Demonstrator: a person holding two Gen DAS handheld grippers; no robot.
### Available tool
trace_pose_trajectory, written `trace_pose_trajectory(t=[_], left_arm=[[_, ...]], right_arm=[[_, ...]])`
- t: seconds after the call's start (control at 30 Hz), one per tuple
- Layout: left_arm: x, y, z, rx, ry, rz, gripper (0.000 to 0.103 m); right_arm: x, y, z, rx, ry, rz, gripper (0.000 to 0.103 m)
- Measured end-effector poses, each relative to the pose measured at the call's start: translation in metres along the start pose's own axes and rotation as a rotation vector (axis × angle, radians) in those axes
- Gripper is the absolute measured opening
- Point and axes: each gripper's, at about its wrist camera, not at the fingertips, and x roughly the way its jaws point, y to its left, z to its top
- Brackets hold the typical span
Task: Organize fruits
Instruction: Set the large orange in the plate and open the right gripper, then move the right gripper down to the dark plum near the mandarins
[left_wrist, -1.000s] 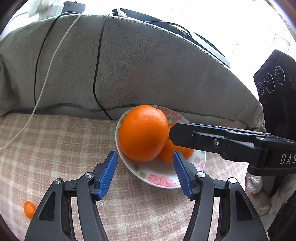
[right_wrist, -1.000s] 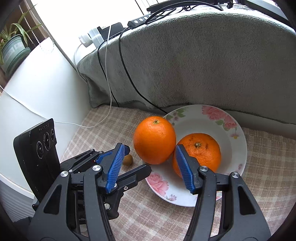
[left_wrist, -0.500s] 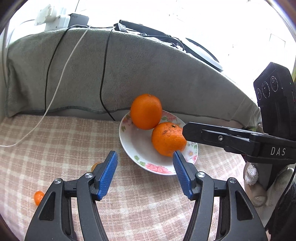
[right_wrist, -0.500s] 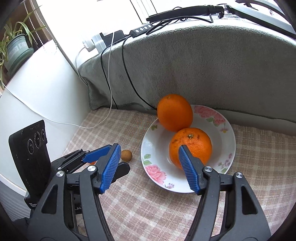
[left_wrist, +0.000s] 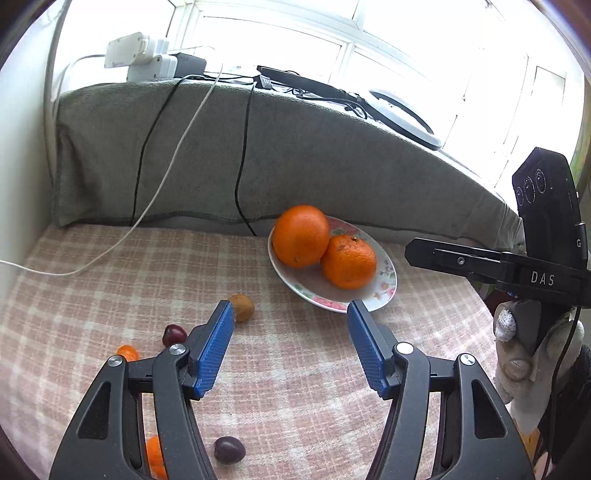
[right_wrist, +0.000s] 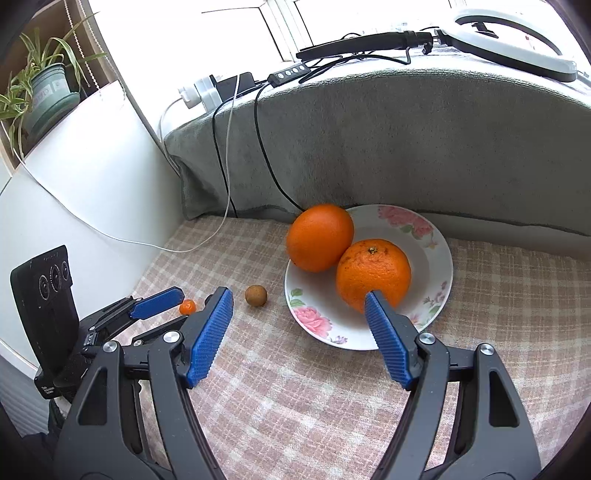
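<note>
A white plate (right_wrist: 439, 254) with pink flower prints lies on a checked cloth (right_wrist: 314, 387), close to a grey blanket (right_wrist: 406, 147) that covers the raised ledge behind it. Two fruits are on the plate and they touch each other: a smooth orange (right_wrist: 320, 237) at the far left part of the plate, leaning over the rim, and a rougher orange (right_wrist: 373, 273) with a dark stem spot, nearer to the camera. The left gripper (left_wrist: 291, 314) hangs above the cloth in front of the plate; its jaws are opening, about half wide, and nothing is between the blue pads. The right gripper (right_wrist: 299, 293) is also over the cloth at the near edge of the plate; its jaws are opening too, rather wide, and they hold nothing, though the tip of its right pad appears in front of the rougher orange in the right wrist view. Small fruits lie loose on the cloth to the left of the plate: a small brown fruit (left_wrist: 242, 307) just beside the left pad of the left gripper, a dark red fruit (left_wrist: 174, 334), a small orange fruit (left_wrist: 126, 352) near it, and a dark purple fruit (left_wrist: 229, 449) closer to the camera. One more orange piece (left_wrist: 154, 456) is partly hidden behind the gripper frame. A gloved hand (left_wrist: 524, 365) of the person holds the right gripper at the right border of the left wrist view. A white cable (left_wrist: 166, 177) and black cables (left_wrist: 242, 166) hang down over the blanket.
</note>
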Motion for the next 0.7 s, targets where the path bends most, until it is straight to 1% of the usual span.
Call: trace_pose_trajectory(t=[0.17, 0.2, 0.27, 0.4, 0.53, 0.7], left_arm=[[-0.023, 0.006, -0.013, 0.021, -0.014, 0.041, 0.063], [-0.029, 0.009, -0.016, 0.021, -0.017, 0.047, 0.063], [-0.039, 0.014, -0.022, 0.02, -0.022, 0.064, 0.063], [-0.057, 0.026, -0.036, 0.025, -0.026, 0.111, 0.063], [-0.075, 0.044, -0.054, -0.01, -0.022, 0.142, 0.063], [-0.089, 0.066, -0.076, -0.06, -0.006, 0.175, 0.063]], right_arm=[[-0.009, 0.006, -0.009, -0.016, -0.023, -0.001, 0.078], [-0.01, 0.008, -0.011, -0.022, -0.026, -0.001, 0.079], [-0.014, 0.013, -0.016, -0.041, -0.039, -0.008, 0.084], [-0.017, 0.026, -0.025, -0.094, -0.05, -0.022, 0.084], [-0.014, 0.038, -0.036, -0.127, -0.035, -0.018, 0.084], [-0.005, 0.056, -0.05, -0.164, -0.006, 0.009, 0.084]])
